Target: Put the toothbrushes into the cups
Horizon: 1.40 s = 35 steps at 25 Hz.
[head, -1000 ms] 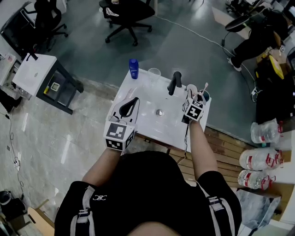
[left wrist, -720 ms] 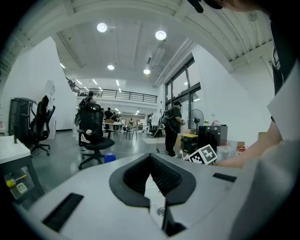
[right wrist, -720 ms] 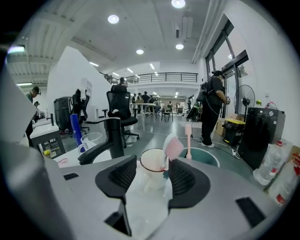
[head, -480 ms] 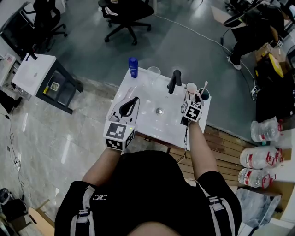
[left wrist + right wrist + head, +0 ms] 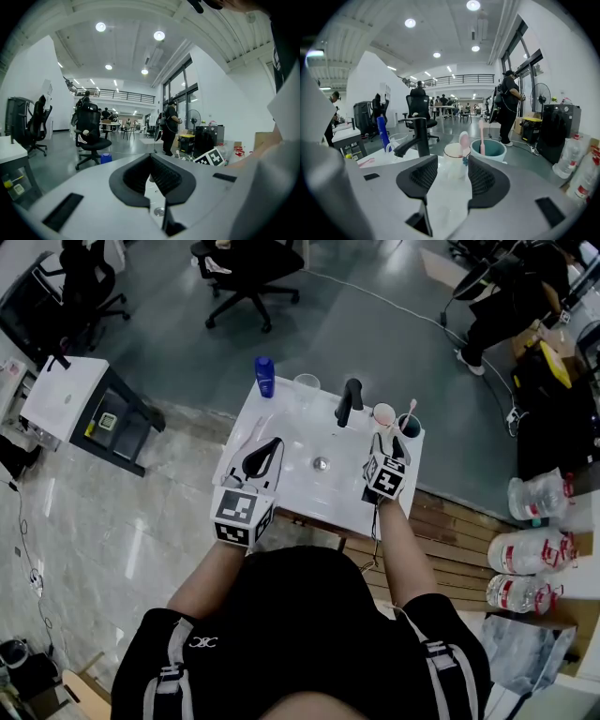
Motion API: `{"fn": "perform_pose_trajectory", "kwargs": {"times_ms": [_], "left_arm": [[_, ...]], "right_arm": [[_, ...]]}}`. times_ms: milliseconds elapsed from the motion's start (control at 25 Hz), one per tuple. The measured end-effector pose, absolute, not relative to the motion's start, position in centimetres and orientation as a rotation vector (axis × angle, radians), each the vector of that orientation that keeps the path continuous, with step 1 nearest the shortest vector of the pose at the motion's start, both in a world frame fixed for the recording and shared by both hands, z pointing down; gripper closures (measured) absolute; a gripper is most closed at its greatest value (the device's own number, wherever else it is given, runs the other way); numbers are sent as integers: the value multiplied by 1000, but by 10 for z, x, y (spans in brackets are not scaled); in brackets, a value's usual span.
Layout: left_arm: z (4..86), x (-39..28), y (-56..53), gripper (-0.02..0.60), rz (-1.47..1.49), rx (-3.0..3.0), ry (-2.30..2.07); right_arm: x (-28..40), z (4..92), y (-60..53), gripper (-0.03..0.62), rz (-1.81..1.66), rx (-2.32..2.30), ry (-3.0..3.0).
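Pink toothbrush stands upright in the teal cup, right of centre in the right gripper view. A second toothbrush head rises from the white cup just left of it. Both cups sit at the upper right of the white worktop, right of the black faucet.

Right gripper: jaws apart, just eased slightly inward, gripping nothing; the white cup shows just ahead through the gap.

Left gripper: jaw tips closed together, empty, over the worktop's lower left in the head view.
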<state>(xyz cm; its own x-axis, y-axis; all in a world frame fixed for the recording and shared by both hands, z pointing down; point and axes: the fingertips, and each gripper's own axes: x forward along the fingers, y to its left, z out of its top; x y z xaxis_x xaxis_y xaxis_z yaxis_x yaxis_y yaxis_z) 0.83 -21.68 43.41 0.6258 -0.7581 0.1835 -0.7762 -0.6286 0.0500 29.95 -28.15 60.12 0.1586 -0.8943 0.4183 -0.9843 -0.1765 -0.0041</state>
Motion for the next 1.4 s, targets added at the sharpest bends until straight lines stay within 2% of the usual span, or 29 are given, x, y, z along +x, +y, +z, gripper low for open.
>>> {"fn": "perform_pose_trajectory", "kwargs": {"times_ms": [560, 1080, 1400], "left_arm": [[431, 24, -213, 568, 191, 2760, -1190], [430, 10, -210, 568, 174, 2773, -1165], [432, -31, -213, 568, 175, 2731, -1242]], "right_arm": [[239, 435, -197, 580, -31, 2353, -2079], [175, 421, -173, 580, 10, 2308, -2219], [138, 433, -186, 580, 64, 2230, -2264]]}}
